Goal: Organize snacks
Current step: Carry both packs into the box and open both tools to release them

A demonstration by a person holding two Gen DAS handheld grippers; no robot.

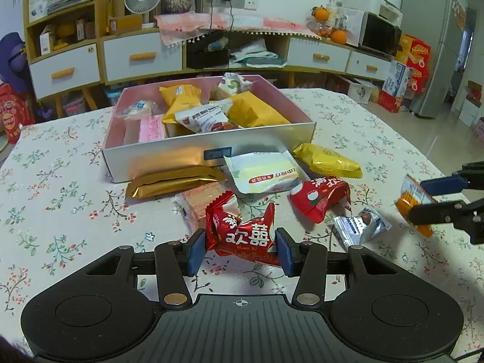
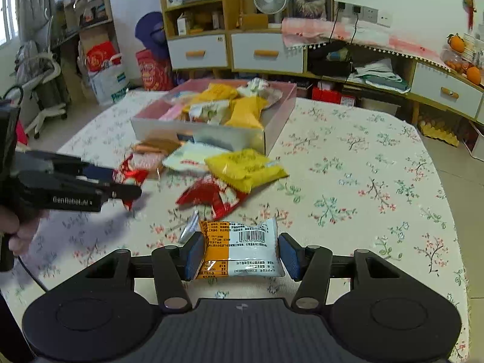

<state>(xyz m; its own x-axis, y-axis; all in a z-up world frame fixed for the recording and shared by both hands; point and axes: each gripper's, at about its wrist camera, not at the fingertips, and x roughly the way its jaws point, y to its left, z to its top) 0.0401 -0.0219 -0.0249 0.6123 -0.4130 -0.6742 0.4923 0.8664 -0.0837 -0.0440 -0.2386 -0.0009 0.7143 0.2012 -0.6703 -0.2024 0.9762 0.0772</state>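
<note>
Colour rundown: the cloth-covered table (image 1: 75,163) is cream with a small floral print, red and pink blossoms on green-grey sprigs. The shallow cardboard box (image 1: 169,154) is silvery-white outside, pink inside. The crinkly foil snack packet (image 1: 242,236) in the left gripper (image 1: 240,249) is shiny red with white characters. The flat plastic snack packet (image 2: 242,248) in the right gripper (image 2: 242,252) is orange and white with a black barcode. Both grippers are black with blue pads (image 2: 289,255). Loose wrappers: a gold foil bar (image 1: 172,183), a yellow crinkly pouch (image 1: 329,160).
</note>
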